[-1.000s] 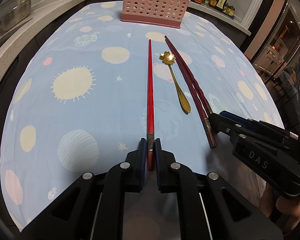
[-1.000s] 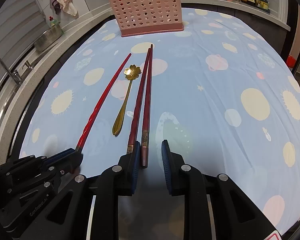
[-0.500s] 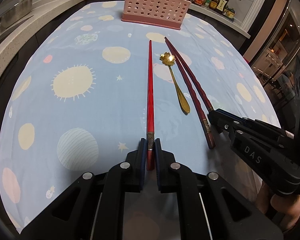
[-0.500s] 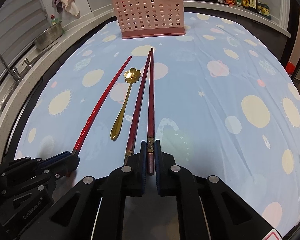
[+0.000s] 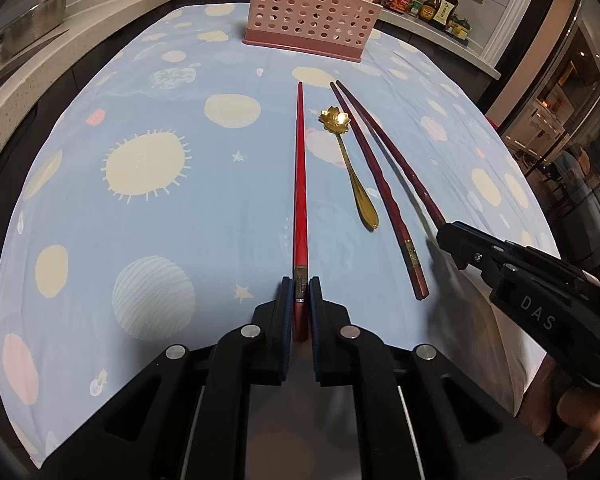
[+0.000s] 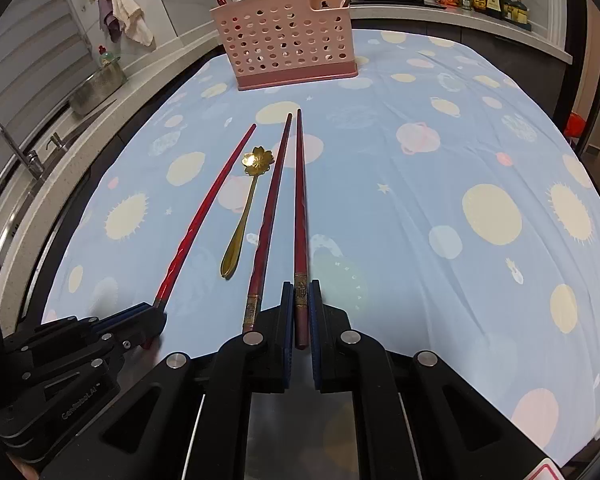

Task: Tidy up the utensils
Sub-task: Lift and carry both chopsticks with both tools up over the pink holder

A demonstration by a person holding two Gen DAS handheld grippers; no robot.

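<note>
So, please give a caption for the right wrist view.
Right gripper shut on a dark red chopstick, beside a gold flower-shaped spoon, facing the pink perforated plastic basket.

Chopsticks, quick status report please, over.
Left hand-held gripper shut on bright red chopstick. Right hand-held gripper shut on dark red chopstick. Path to pink basket clear.

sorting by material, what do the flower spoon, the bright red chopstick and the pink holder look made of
Flower spoon: likely gold-toned metal; it throws a sharp glint.
Bright red chopstick: probably lacquered wood or plastic, glossy, with a metallic band.
Pink holder: apparently matte moulded plastic, punched with round holes.
</note>
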